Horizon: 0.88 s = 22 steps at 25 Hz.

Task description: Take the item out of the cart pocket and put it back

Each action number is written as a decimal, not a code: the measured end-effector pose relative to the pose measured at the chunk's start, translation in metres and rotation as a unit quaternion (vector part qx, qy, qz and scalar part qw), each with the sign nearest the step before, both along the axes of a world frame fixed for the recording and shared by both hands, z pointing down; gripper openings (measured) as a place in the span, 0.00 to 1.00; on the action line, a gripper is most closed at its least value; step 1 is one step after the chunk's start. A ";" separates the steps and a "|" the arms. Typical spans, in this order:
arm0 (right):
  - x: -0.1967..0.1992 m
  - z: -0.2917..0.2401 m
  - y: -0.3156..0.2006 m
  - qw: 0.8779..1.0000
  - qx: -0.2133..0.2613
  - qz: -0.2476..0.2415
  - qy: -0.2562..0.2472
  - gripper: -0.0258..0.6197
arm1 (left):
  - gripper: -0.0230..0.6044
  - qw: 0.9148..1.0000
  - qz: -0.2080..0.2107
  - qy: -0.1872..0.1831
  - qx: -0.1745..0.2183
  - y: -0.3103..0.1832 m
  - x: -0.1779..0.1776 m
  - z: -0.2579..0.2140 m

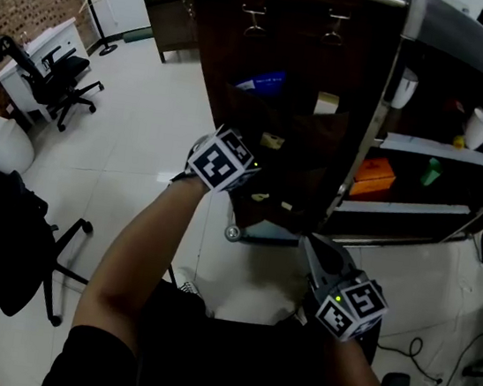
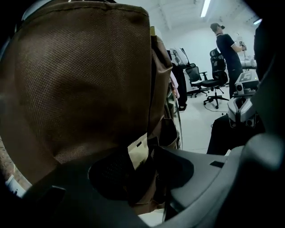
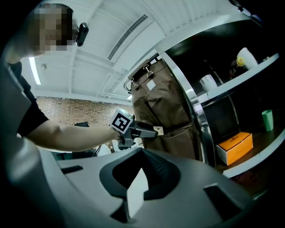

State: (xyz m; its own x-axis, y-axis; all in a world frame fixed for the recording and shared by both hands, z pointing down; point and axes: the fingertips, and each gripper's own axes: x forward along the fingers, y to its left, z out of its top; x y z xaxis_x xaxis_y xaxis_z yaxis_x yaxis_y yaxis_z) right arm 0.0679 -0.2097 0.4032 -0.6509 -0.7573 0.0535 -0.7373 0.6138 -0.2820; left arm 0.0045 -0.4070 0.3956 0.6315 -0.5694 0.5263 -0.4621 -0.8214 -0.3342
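While the right gripper [image 1: 310, 242] hangs just short of the hanging brown fabric pocket organiser [image 1: 313, 64], fingers narrowly parted and empty, the left gripper [image 2: 150, 156] stands at one pocket's edge, fingers spread wide around a small beige serrated-edged packet [image 2: 138, 150] poking from that pocket. Left of the organiser, white tiled floor [image 1: 140, 156] lies open.
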 end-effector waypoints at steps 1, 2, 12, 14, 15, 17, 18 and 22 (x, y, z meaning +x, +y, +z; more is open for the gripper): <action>0.000 0.001 0.000 1.000 -0.001 0.000 0.000 0.06 | 0.33 1.000 0.002 0.008 -0.005 -0.001 0.002 0.000; 0.000 0.001 -0.001 1.000 -0.001 0.000 0.001 0.06 | 0.33 1.000 0.002 0.016 -0.009 -0.001 0.002 -0.001; 0.003 0.002 -0.006 1.000 0.002 0.008 0.001 0.06 | 0.05 0.998 -0.016 0.056 -0.005 -0.005 0.000 -0.006; 0.003 0.004 -0.005 1.000 -0.001 0.006 0.002 0.06 | 0.04 0.998 -0.016 0.054 -0.006 -0.003 0.000 -0.005; 0.003 0.004 -0.004 1.000 -0.002 0.005 0.003 0.06 | 0.04 0.998 -0.017 0.054 -0.005 -0.002 0.000 -0.005; 0.002 0.002 -0.004 1.000 -0.001 0.004 0.003 0.06 | 0.04 0.998 -0.023 0.055 -0.003 0.000 -0.002 -0.006; 0.002 0.001 -0.004 1.000 0.000 0.004 0.003 0.06 | 0.04 0.998 -0.028 0.058 -0.002 0.001 -0.004 -0.006; 0.000 -0.003 0.000 1.000 0.005 0.003 0.002 0.06 | 0.04 0.994 -0.066 0.091 0.001 0.008 -0.016 -0.012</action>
State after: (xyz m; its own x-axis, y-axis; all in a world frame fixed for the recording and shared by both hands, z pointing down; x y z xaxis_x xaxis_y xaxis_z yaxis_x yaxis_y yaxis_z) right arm 0.0684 -0.2095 0.4001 -0.6465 -0.7613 0.0494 -0.7419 0.6123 -0.2733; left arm -0.0116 -0.3988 0.3837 0.6360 -0.6546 0.4087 -0.6186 -0.7491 -0.2370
